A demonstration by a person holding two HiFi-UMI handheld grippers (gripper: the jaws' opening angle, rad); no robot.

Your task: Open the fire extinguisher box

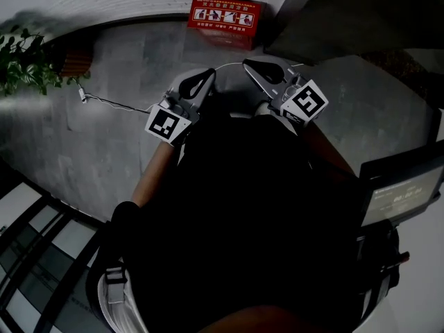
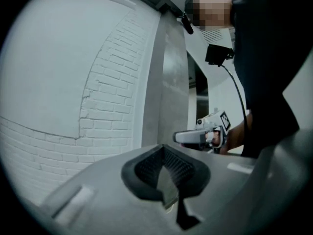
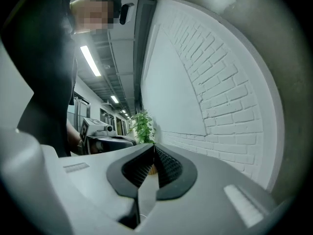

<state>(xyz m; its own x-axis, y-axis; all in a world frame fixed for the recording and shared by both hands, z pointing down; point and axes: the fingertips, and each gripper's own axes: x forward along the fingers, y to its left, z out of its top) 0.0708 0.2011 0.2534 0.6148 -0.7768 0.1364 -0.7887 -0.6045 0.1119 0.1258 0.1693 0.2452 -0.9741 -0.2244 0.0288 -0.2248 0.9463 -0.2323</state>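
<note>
The red fire extinguisher box (image 1: 225, 21) stands on the grey floor against the white brick wall, at the top of the head view. It has white instruction pictures on its upper face. Both grippers are held side by side in front of the person's dark torso, pointing toward the box and well short of it. The left gripper (image 1: 207, 73) is shut with nothing in it, its dark pads meeting at the tip (image 2: 164, 146). The right gripper (image 1: 248, 64) is also shut and empty (image 3: 154, 145). Each gripper view shows the other gripper beside it. Neither gripper view shows the box.
A potted green plant (image 1: 24, 64) stands at the far left by the wall (image 3: 143, 126). A thin cable (image 1: 111, 103) lies across the floor left of the grippers. A grey pillar (image 2: 173, 82) rises right of the brick wall. A dark screen device (image 1: 402, 189) sits at the right.
</note>
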